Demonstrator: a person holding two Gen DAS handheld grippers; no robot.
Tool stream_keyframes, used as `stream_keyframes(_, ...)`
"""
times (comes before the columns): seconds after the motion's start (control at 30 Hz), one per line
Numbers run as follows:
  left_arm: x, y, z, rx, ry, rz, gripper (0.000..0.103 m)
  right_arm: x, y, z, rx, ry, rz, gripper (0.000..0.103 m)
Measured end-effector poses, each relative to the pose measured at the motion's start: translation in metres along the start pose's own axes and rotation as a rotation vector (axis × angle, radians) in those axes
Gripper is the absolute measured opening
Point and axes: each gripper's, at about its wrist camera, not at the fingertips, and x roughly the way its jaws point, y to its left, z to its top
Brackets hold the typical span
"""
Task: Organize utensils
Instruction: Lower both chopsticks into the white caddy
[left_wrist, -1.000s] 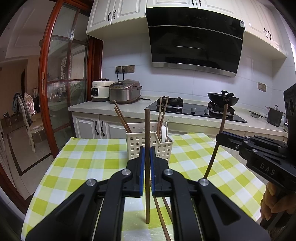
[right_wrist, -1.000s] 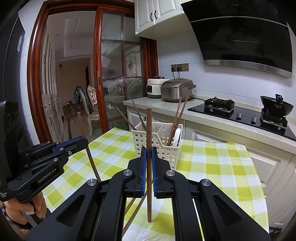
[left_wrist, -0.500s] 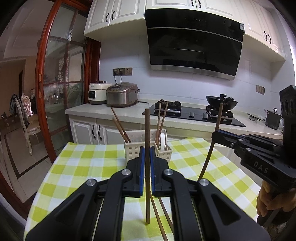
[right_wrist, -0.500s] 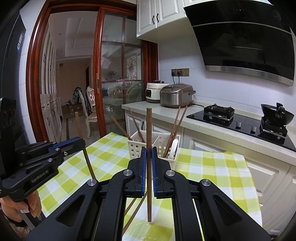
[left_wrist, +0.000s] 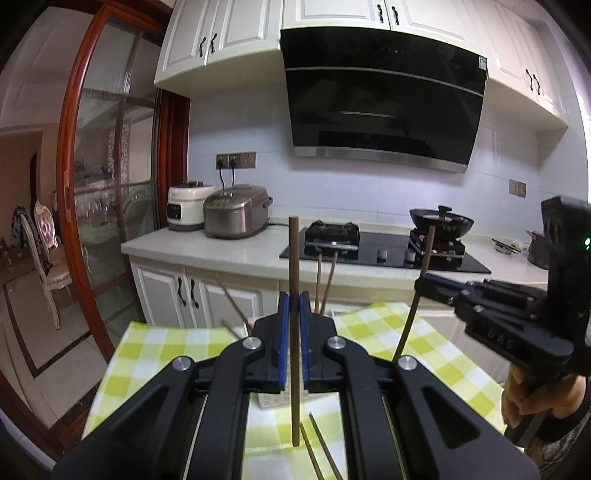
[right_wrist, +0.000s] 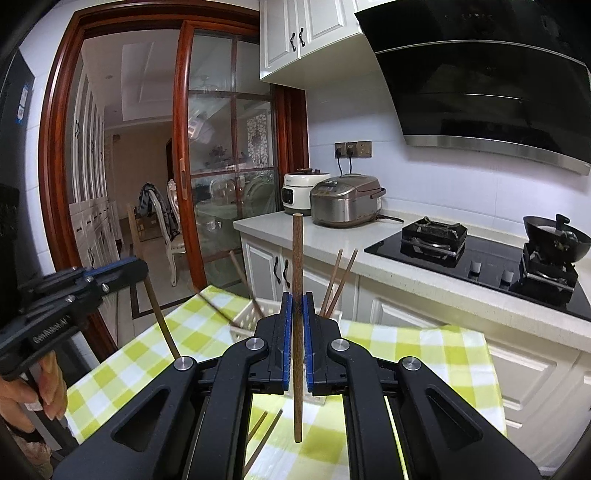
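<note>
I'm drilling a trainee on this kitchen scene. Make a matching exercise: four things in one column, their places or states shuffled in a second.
1. left gripper
2. wok
3. rice cooker
4. loose chopsticks

A. lying on the checked cloth
B. on the counter under the wall sockets
C. shut on an upright chopstick
D. on the stove burner

Pairs: 1-C, 2-D, 3-B, 4-A

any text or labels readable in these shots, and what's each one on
"GenRobot.AI": side of the left gripper, mirrored-looking and blurred, only just legible.
"DAS": side of the right gripper, seen upside down.
Sticker on the range hood: too small to read.
Rice cooker panel: blurred, unreadable.
</note>
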Motion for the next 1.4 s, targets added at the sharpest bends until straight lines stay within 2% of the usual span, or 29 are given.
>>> stream_keyframes(0.3, 0.022, 0.005, 0.07, -0.008, -0.063, 0.027, 0.006, 0.019, -0.007, 0.051, -0.003, -0.049, -0.012, 0.006)
stream_keyframes(0.53, 0.059, 0.009, 0.091, -0.032, -0.08, 0.054, 0.006, 0.05, -0.012, 0.068, 0.013, -0.066, -0.006, 0.006)
stream_keyframes(0.77, 0.111, 0.02, 0.086, -0.068, -0.018, 0.051, 0.006, 0.095, -0.017, 0.06, 0.036, -0.025, 0.026, 0.006)
stream_keyframes(1.03, 0.154, 0.028, 0.053, -0.072, 0.109, 0.034, 0.006, 0.141, -0.016, 0.041, 0.021, 0.079, 0.06, 0.006)
stream_keyframes(1.23, 0.161, 0.034, 0.028, -0.097, 0.192, 0.015, 0.006, 0.162, -0.02, 0.027, 0.043, 0.165, 0.056, 0.006)
stream_keyframes(1.4, 0.166, 0.042, 0.011, -0.124, 0.227, 0.037, 0.006, 0.181, -0.027, 0.017, 0.086, 0.203, 0.057, 0.006)
